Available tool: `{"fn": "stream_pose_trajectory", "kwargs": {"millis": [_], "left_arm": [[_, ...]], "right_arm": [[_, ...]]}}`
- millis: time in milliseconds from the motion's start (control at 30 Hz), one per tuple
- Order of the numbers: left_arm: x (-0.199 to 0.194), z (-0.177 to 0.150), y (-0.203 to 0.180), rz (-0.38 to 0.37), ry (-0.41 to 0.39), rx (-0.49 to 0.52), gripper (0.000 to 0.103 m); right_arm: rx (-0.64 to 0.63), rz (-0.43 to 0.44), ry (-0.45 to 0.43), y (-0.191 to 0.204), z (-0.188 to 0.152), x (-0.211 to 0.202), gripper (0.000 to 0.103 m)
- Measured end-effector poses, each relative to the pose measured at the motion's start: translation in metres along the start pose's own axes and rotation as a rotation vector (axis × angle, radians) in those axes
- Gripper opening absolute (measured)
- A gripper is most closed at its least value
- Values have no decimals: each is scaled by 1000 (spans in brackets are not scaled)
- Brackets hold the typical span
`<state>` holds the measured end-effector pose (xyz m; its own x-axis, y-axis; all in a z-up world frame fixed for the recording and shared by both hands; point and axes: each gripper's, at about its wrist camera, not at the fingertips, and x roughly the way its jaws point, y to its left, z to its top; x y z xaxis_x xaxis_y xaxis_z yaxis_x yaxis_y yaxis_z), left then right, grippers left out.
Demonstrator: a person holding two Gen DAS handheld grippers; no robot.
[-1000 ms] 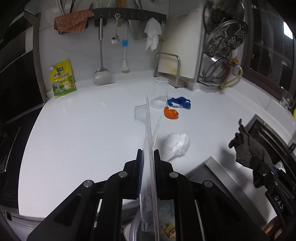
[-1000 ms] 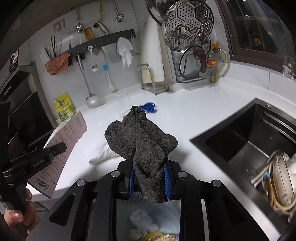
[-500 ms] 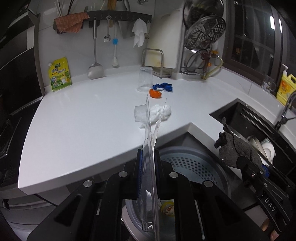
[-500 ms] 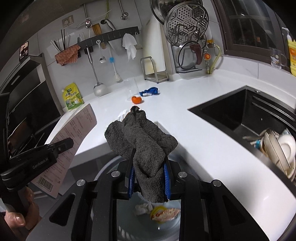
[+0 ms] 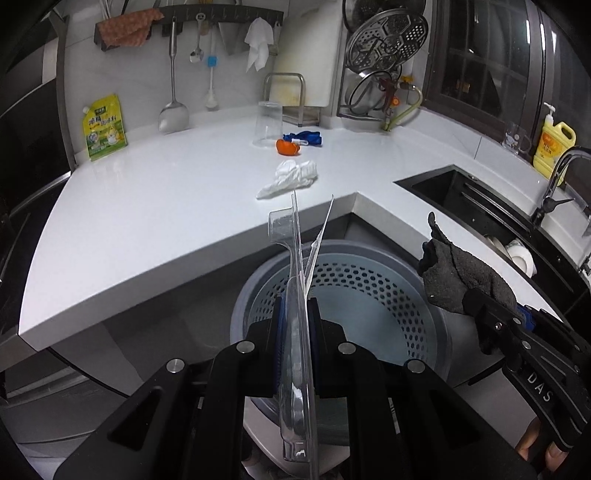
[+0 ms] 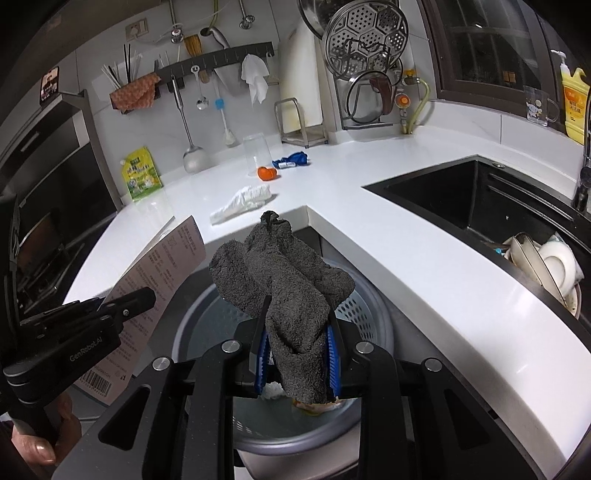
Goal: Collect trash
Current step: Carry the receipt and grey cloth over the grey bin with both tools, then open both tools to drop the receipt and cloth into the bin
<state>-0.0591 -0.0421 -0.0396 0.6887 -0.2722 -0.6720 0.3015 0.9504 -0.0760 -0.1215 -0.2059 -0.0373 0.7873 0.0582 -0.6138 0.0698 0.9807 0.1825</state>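
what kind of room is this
A home kitchen, most likely: a white countertop with a black sink holding dishes, utensils hung on a wall rail, and a steamer rack.

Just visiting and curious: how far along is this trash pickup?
Partway. Some scraps already lie in the bin. The left gripper is shut on clear plastic packaging over the bin, and the right gripper is shut on a grey cloth. Left on the counter: a crumpled tissue, an orange scrap and a blue wrapper.
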Motion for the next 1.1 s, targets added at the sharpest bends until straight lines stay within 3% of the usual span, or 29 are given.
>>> {"fn": "stream_pose_trajectory", "kwargs": {"millis": [933, 1033, 1100], "left_arm": [[32, -16, 2, -7, 82, 6, 15], [34, -17, 2, -4, 87, 4, 22], [33, -17, 3, -1, 86, -1, 32]], "right_arm": [[-26, -24, 96, 3, -16, 33, 25], [-28, -23, 99, 3, -16, 34, 27], [-31, -30, 90, 3, -16, 33, 40]]}}
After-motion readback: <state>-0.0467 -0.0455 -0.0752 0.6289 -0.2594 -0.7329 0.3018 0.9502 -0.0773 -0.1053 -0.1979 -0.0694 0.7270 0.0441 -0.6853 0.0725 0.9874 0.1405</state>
